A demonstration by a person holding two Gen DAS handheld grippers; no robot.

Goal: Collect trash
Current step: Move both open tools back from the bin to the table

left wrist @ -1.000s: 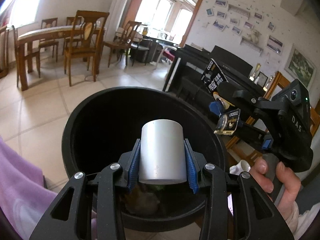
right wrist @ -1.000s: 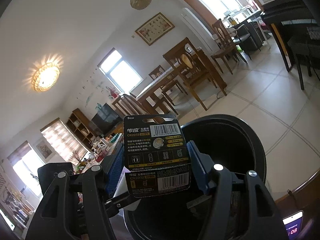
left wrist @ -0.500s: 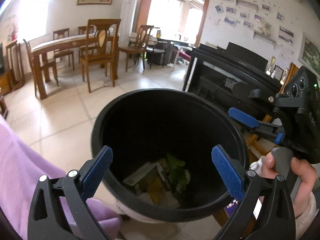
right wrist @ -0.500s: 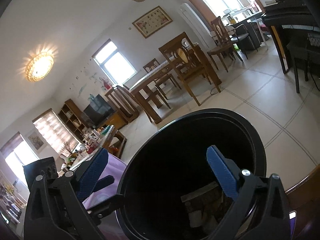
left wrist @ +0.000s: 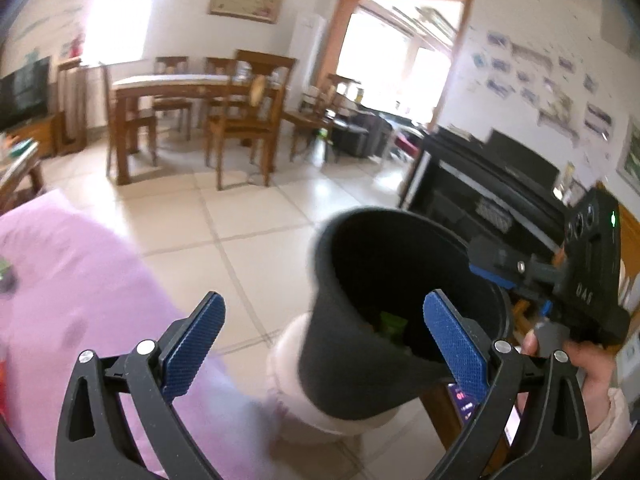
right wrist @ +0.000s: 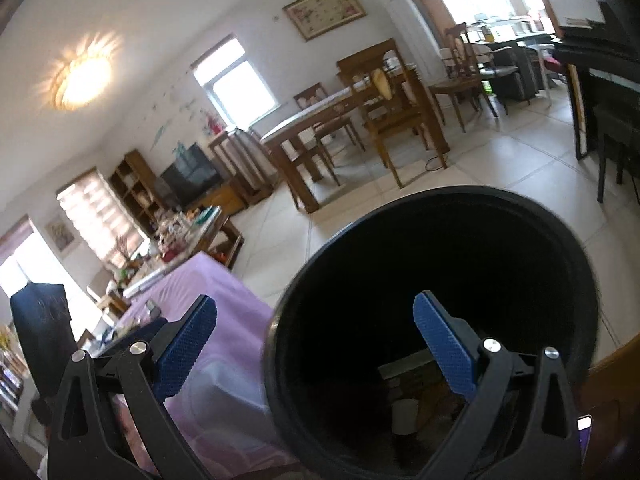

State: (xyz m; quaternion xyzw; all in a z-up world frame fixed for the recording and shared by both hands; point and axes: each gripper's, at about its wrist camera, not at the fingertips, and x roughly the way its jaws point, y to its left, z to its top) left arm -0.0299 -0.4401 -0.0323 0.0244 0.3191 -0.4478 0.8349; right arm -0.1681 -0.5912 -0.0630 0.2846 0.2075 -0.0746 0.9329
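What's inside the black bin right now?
The black bin holds a white cup, a flat card and green scraps. Its dark wall hides the rest.

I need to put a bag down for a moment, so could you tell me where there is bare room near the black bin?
The tiled floor between the black bin and the dining table is bare. The purple cloth beside the bin has open stretches near us. Its far end is cluttered, and the piano crowds the bin's other side.
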